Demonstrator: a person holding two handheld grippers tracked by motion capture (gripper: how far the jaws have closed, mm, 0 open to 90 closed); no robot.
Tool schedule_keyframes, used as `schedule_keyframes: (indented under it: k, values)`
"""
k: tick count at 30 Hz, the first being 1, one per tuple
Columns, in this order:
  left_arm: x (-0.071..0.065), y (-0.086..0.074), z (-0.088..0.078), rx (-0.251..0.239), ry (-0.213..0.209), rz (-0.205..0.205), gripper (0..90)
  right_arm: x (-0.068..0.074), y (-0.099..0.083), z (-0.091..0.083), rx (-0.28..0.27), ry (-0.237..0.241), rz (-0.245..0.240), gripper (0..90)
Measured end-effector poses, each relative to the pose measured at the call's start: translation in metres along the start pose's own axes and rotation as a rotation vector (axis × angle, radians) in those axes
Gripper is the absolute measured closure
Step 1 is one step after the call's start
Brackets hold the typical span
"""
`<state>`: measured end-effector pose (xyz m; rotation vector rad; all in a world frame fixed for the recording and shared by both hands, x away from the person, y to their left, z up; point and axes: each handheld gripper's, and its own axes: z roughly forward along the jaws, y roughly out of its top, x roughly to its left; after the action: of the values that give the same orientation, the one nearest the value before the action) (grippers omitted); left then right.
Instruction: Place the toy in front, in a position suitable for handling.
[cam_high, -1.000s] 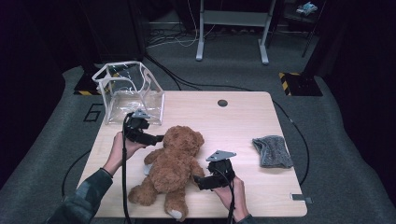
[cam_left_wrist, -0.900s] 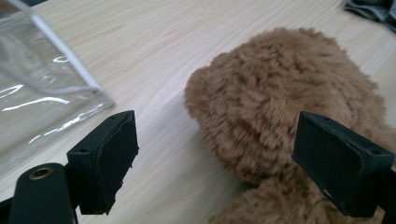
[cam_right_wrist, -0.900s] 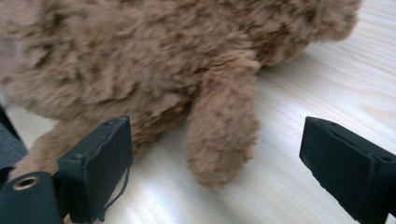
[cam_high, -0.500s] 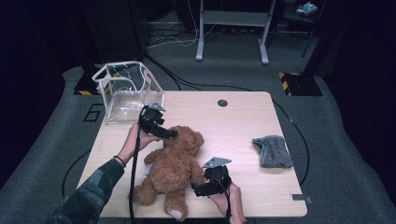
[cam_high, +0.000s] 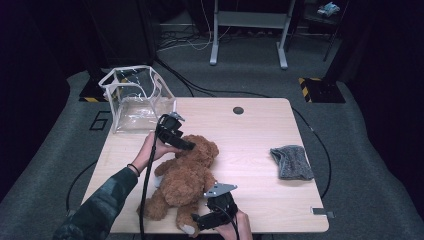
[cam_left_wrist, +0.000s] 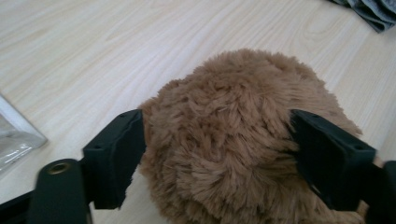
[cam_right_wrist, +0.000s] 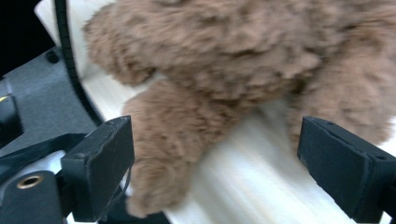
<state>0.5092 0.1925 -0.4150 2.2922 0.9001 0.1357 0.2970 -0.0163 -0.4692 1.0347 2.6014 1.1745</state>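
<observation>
Brown teddy bear (cam_high: 187, 177) lying sprawled on the near left part of the counter (cam_high: 250, 135), head toward the far side, legs toward the near edge. Left gripper (cam_high: 187, 146) at the head, fingers (cam_left_wrist: 116, 154) just closing in, pressed on the fur (cam_left_wrist: 219, 140) on both sides. Right gripper (cam_high: 196, 224) at the near edge, fingers (cam_right_wrist: 100, 163) apart around a leg (cam_right_wrist: 163, 154), not pressing. Clear plastic box (cam_high: 137, 97) at the far left corner. Grey cloth (cam_high: 292, 161) well apart, right.
</observation>
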Motion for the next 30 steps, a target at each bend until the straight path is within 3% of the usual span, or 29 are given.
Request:
schedule_keyframes:
  k: [5,7,12,16,19,27,30]
  values:
    - [-0.004,-0.003,0.009,-0.003,-0.012,-0.003,38.9,0.010,-0.002,0.011,0.027,0.039,-0.032,11.1]
    - [-0.006,-0.004,0.012,0.000,-0.013,0.001,43.8,0.015,-0.004,0.017,0.067,0.047,-0.022,14.7]
    - [-0.005,-0.007,0.017,0.007,-0.032,-0.006,56.6,0.015,-0.007,0.029,0.110,0.089,-0.020,34.8]
    - [-0.002,-0.010,0.019,-0.004,-0.059,-0.005,68.5,0.011,-0.009,0.030,0.094,0.140,-0.006,58.9]
    - [-0.001,-0.012,0.018,-0.024,-0.064,-0.003,73.6,0.009,-0.012,0.030,0.081,0.142,-0.007,67.6]
    - [-0.003,-0.018,0.009,-0.090,-0.047,0.018,82.6,0.011,-0.014,0.027,0.051,0.133,-0.017,76.4]
    - [-0.002,-0.017,0.003,-0.093,-0.043,0.022,83.5,0.009,-0.015,0.024,0.035,0.141,-0.020,77.1]
